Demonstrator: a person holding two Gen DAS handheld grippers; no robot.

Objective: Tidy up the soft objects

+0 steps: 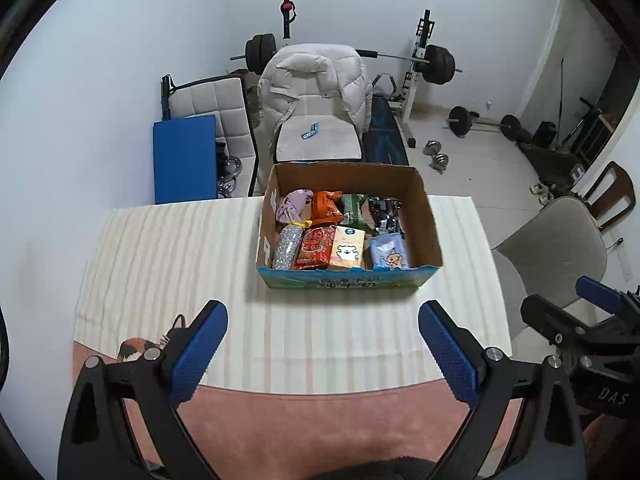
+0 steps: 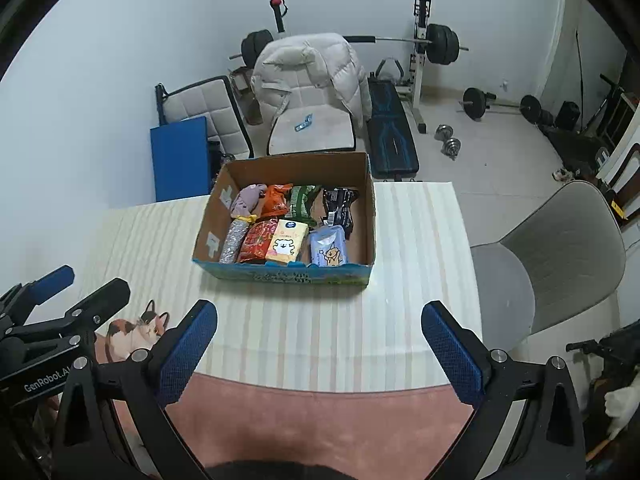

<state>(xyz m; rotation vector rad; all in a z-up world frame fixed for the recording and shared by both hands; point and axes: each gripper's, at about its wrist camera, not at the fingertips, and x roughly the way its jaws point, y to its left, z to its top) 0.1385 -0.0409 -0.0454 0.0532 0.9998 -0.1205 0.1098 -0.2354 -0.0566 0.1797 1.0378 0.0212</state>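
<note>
My left gripper (image 1: 323,354) and right gripper (image 2: 319,354) hover over the near counter (image 1: 160,264), jaws spread wide, holding nothing. Farther off, the cardboard box (image 1: 424,216) sits on the counter, holding the soft packs: orange bag (image 1: 326,208), yellow tissue pack (image 1: 347,248), blue pack (image 1: 390,251).

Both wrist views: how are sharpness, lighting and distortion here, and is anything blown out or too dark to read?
Left wrist view: sharp, even soft light, no glare; cardboard box contents readable, strong fisheye bending of table edge. Right wrist view: equally sharp; black corners vignette the frame, the box casts only a faint shadow, open right gripper crisp.
</note>
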